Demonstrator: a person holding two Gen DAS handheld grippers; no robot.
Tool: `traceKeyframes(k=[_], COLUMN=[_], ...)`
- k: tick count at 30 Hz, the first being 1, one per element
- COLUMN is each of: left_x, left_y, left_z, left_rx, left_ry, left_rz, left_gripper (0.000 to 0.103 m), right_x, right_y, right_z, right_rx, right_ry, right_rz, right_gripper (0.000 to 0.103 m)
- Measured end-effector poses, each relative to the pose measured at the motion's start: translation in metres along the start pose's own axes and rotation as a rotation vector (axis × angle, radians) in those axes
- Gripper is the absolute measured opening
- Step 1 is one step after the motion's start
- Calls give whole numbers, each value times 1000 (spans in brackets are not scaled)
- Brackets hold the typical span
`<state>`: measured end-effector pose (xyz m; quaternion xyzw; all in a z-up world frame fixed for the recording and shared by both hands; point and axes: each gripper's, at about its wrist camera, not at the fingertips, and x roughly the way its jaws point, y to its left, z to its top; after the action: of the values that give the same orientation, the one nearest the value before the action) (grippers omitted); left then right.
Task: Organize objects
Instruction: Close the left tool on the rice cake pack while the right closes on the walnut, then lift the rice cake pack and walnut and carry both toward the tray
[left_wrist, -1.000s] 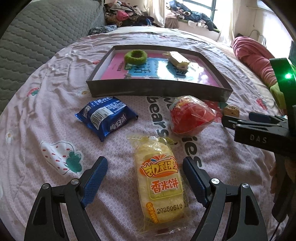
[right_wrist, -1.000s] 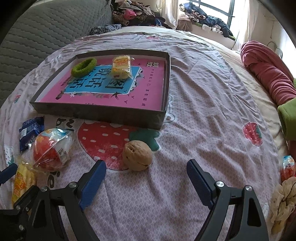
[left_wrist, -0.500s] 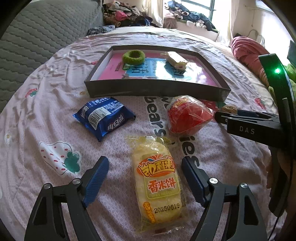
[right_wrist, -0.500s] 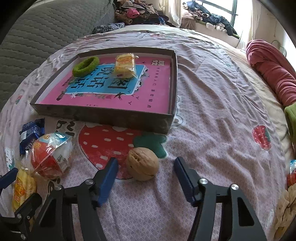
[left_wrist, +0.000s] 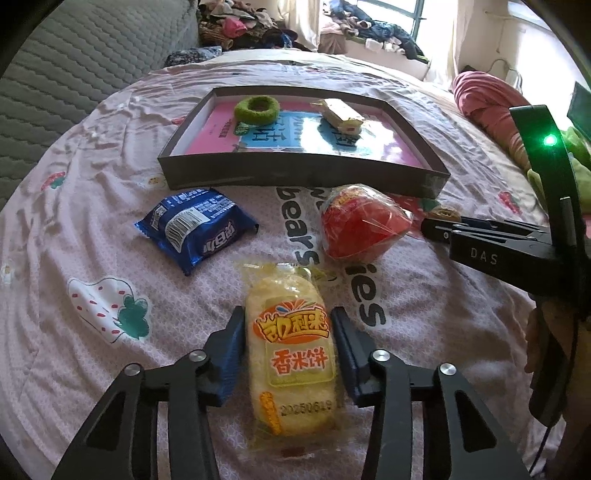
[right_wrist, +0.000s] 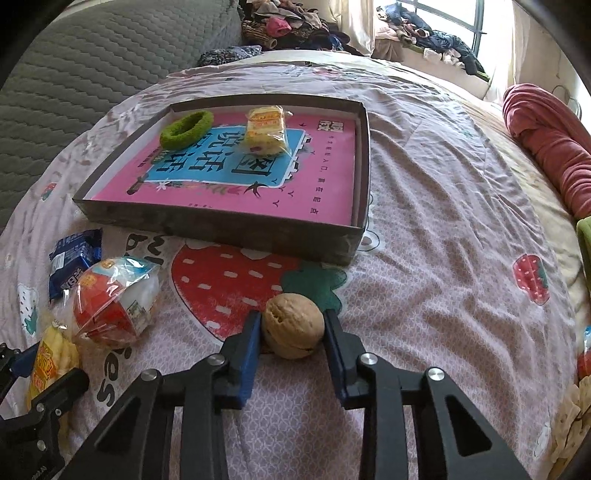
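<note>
Pink printed bedsheet (right_wrist: 424, 206) carries tray (right_wrist: 221, 227), walnut (right_wrist: 293, 325); snack packets (left_wrist: 197, 230).

Right gripper (right_wrist: 293, 330) pads pressed on walnut (right_wrist: 293, 325), jaws just closed.

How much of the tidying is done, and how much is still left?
Done: the green ring and a yellow snack lie in the tray. In hand: the left gripper has closed on the rice cracker pack, the right gripper on the walnut. Left: the blue packet and red packet on the bed.
</note>
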<state>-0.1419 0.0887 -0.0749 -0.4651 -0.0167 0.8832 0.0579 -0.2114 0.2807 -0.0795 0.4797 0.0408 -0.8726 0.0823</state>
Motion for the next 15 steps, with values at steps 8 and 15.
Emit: traceKeyframes(k=[8,15], left_x=[-4,-13], left_y=[4,4], left_z=[0,-2], left_rx=[-11,-7], left_ry=[-1,-2], left_rz=[-23,-20], left_gripper=[40,40], right_x=[-9,-26], right_y=[3,9], right_z=[-6,-16], right_rx=[7,11], right_ry=[-14,-26], right_rz=[20,37], right_gripper=[33,33])
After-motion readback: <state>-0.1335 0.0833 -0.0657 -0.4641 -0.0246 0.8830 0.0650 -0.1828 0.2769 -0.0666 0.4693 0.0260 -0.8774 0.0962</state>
